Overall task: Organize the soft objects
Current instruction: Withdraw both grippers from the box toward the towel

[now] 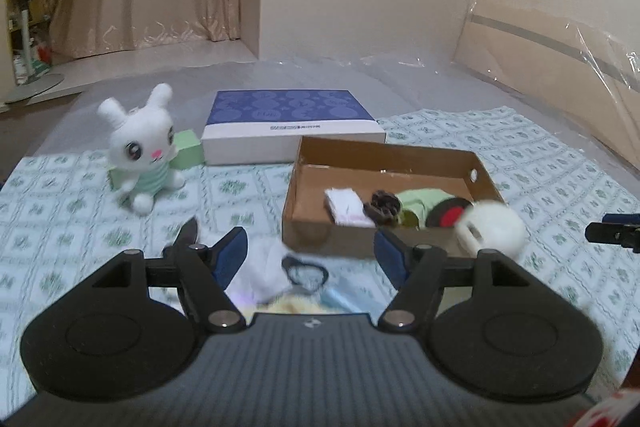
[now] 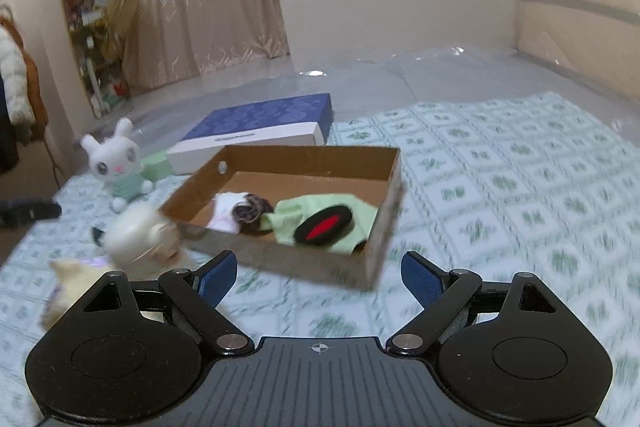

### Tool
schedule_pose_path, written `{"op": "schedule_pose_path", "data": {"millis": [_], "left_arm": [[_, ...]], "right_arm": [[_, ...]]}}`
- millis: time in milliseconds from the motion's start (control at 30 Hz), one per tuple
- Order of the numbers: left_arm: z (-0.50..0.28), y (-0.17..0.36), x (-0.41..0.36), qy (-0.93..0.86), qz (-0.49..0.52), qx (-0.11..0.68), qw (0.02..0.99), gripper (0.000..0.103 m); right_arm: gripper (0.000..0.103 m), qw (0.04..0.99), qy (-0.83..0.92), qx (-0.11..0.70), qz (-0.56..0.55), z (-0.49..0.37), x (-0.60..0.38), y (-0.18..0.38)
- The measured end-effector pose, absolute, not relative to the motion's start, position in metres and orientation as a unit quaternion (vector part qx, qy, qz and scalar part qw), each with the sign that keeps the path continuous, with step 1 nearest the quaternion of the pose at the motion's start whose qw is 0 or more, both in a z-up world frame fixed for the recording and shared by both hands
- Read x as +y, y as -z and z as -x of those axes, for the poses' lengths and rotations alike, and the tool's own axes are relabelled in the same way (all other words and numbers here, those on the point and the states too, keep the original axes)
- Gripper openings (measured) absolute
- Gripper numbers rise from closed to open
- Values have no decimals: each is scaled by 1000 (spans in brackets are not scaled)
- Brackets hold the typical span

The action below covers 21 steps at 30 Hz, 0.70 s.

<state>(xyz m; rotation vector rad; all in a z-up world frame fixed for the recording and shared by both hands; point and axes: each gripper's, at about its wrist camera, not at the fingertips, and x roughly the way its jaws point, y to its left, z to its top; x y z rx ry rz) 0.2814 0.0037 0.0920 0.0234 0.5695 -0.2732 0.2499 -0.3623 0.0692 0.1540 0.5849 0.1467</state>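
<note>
An open cardboard box [image 1: 384, 155] [image 2: 304, 259] stands on the patterned bed cover. It holds a white cloth [image 1: 346, 207], a brown scrunchie [image 1: 384, 207], a green cloth [image 2: 320, 211] and a black-and-red round piece [image 2: 324, 225]. A white round plush [image 1: 492, 231] [image 2: 140, 239] lies outside, against the box's near corner. My left gripper [image 1: 312, 257] is open above a white cloth [image 1: 260, 275], a black ring [image 1: 304, 271] and a cream plush [image 2: 72, 287]; the pads touch none of them. My right gripper [image 2: 320, 277] is open and empty before the box's front wall.
A white bunny plush [image 1: 138, 143] sits at the left beside a green block [image 1: 186, 149]. A blue-and-white flat box [image 1: 292, 123] lies behind the cardboard box. Clear plastic sheeting covers the far bed. A curtain, a fan and shelves stand at the far left.
</note>
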Motion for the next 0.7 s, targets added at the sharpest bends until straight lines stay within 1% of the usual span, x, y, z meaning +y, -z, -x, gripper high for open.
{"op": "schedule_pose_path", "data": {"millis": [133,367,700], "left_arm": [[-232,-85,11,121,-4,275,954,67],[-163,-68,19,86,12,281,956,68],[-97,-46,15,81,3,298,951,68]], "right_arm": [[89,949,-78,285,-108,-208,-355,-70],[89,948,-98,283,-107,-146,-324,-63],[89,946,-159,278,-43,-89,-274,-45]]}}
